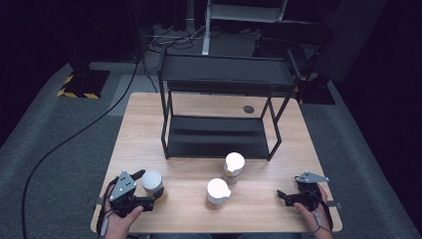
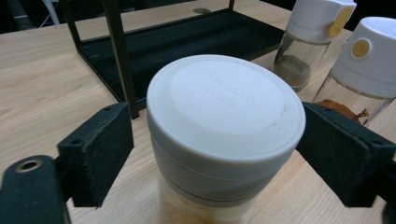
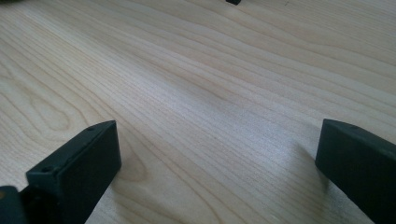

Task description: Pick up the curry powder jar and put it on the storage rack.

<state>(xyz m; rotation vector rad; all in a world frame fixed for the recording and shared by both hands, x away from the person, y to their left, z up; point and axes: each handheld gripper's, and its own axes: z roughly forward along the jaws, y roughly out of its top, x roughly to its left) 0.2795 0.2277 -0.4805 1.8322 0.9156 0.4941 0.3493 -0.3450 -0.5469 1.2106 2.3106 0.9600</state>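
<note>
White-lidded jar (image 2: 219, 140) sits between our left hand-held gripper (image 2: 215, 154) pads, not clamped yet; lifting's left, right hand-held gripper (image 3: 219, 163) open.

Lab or studio, dark room, grey carpet (image 1: 59, 164), floor cables (image 1: 74, 137), hazard-striped stand base (image 1: 82, 83)

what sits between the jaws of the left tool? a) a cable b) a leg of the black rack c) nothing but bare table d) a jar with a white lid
d: in the left gripper view the jar with a white lid stands between the two black jaws of the left tool, with a gap on the left side.
</note>
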